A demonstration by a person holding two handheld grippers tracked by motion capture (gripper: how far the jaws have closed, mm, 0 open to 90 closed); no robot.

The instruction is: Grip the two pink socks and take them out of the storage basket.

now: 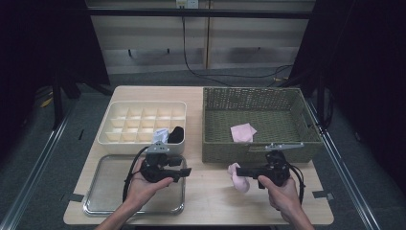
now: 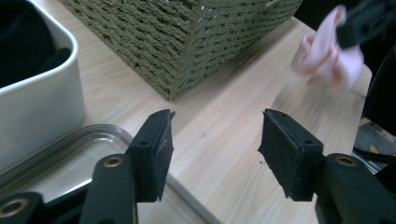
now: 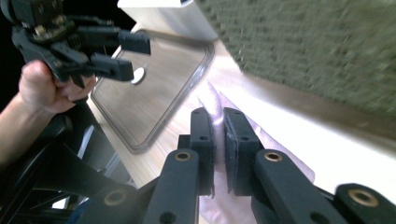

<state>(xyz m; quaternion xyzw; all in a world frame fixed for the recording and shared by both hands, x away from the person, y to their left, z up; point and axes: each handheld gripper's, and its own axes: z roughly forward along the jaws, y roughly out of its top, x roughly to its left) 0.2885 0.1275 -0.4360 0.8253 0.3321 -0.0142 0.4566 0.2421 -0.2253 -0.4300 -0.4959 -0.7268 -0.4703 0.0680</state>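
Right gripper (image 3: 218,126) sits nearest: I have its jaws closed almost flat on a pink cloth (image 3: 212,100), a thin fold pinched between the pads. From the high view, the cloth (image 1: 239,178) hangs off the jaw tips over the bare table (image 1: 210,191), just in front of the basket (image 1: 261,153). A second pink piece (image 1: 242,132) lies on the basket floor.

Left gripper (image 2: 215,140) hangs over the near corner of the tray (image 2: 70,144), jaws partly apart with nothing between them, only tabletop visible through the gap. It points toward the cloth, still well short of it.

Organizer (image 1: 141,125) behind the tray holds a black item and a white one in its near right cells.

Risks, my judgement:
- Grip is on a thin fold only. A quick swing could slide the cloth out onto the table.
- If I bring the left jaws in for a handover, the loose bulk may bunch and they would catch one layer or miss.
- Basket wall is close on the right; a trailing end could snag on the weave.
- Left jaws are low over the tray rim and could knock it.
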